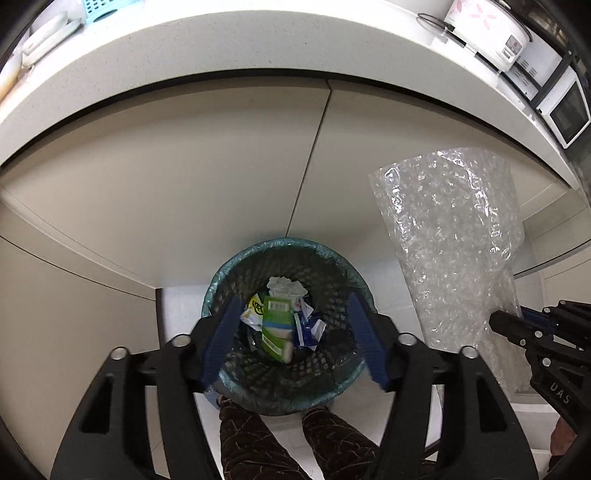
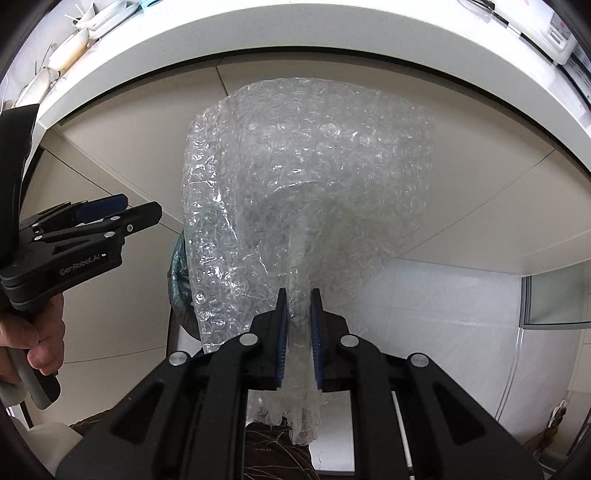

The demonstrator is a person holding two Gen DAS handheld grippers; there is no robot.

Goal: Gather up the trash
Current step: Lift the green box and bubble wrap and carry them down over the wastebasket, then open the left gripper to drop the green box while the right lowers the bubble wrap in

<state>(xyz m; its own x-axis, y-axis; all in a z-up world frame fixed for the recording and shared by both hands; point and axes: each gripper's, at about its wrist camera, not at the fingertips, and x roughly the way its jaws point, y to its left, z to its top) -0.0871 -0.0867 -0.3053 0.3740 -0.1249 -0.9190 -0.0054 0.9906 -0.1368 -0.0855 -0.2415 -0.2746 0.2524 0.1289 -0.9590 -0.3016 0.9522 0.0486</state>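
Setting: pale cabinet doors [image 1: 221, 177] are running under a white counter [image 1: 184, 48], with a rice cooker [image 1: 487, 29] sitting on top.
Bin: a lined mesh waste bin [image 1: 332, 391] is standing on the floor against the cabinets, between the person's feet, placed to catch drops.
Contents: a green carton [image 1: 275, 328] and crumpled wrappers [image 1: 308, 326] are lying at the bottom.
Left gripper [image 1: 291, 343]: hanging directly over the bin mouth, jaws spread, holding nothing.
Right gripper [image 2: 298, 339]: pinching a gathered fold of bubble wrap [image 2: 314, 177] so the sheet is fanning out ahead.
Bubble wrap position: hanging beside the bin, not yet over it; likely going in next.
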